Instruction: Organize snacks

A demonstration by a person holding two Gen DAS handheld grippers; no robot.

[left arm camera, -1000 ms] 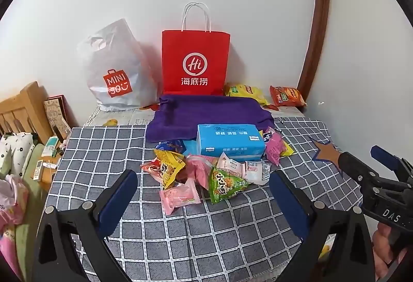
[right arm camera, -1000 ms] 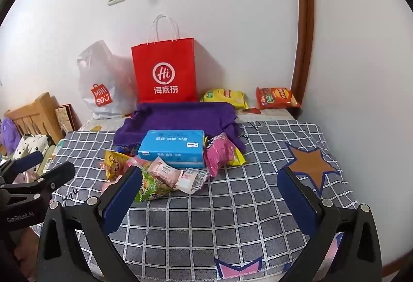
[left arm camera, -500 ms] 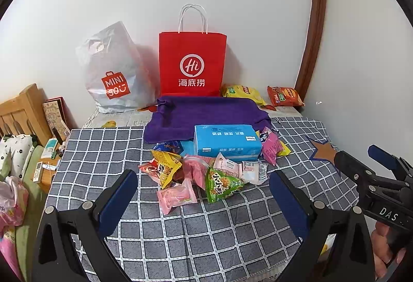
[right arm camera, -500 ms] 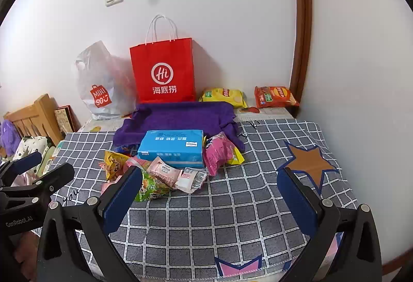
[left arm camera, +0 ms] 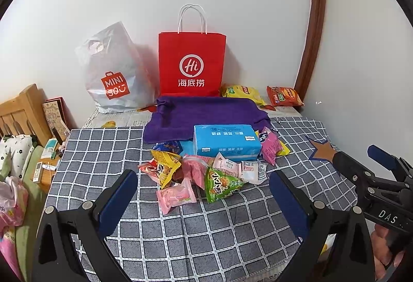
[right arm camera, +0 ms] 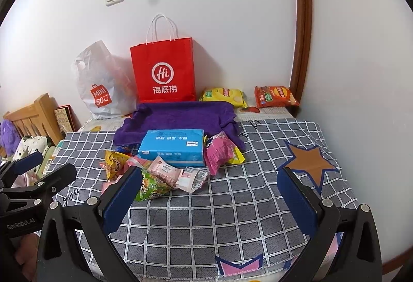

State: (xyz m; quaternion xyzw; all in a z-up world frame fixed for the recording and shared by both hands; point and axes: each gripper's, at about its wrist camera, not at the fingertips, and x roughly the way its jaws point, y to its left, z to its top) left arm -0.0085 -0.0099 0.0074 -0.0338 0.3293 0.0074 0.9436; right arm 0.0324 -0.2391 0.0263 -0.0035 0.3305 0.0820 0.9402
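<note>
1. Grippers: left gripper (left arm camera: 204, 194) and right gripper (right arm camera: 210, 186) both hover over the near part of the checked tablecloth (left arm camera: 206, 238), jaws spread wide, nothing between them. Neither touches any packet.
2. Largest items, at the wall: one red paper bag (left arm camera: 191, 63), one white plastic bag (left arm camera: 113, 75), one purple towel (left arm camera: 206, 114) spread in front of them. Probable destination is a bag; the mouth of neither can be seen.
3. One blue tissue pack (left arm camera: 225, 140) lies on the towel's front edge, with the snack pile (left arm camera: 206, 168) touching it in front and to the right.
4. Two chip bags at the back: one yellow (left arm camera: 242, 93), one orange (left arm camera: 284, 96), well apart from the pile.
5. Pile count, approximate because of overlap: about eight small packets, among them one green (left arm camera: 222, 185), one pale pink (left arm camera: 175, 195), one yellow (left arm camera: 165, 165), one magenta (left arm camera: 269, 145).
6. Risks:
   - overlapping wrappers, so a pinch may lift two at once or drag neighbours;
   - slick film may slip from the pads;
   - a low approach could snag the cloth;
   - the paper bag may tip if bumped.
</note>
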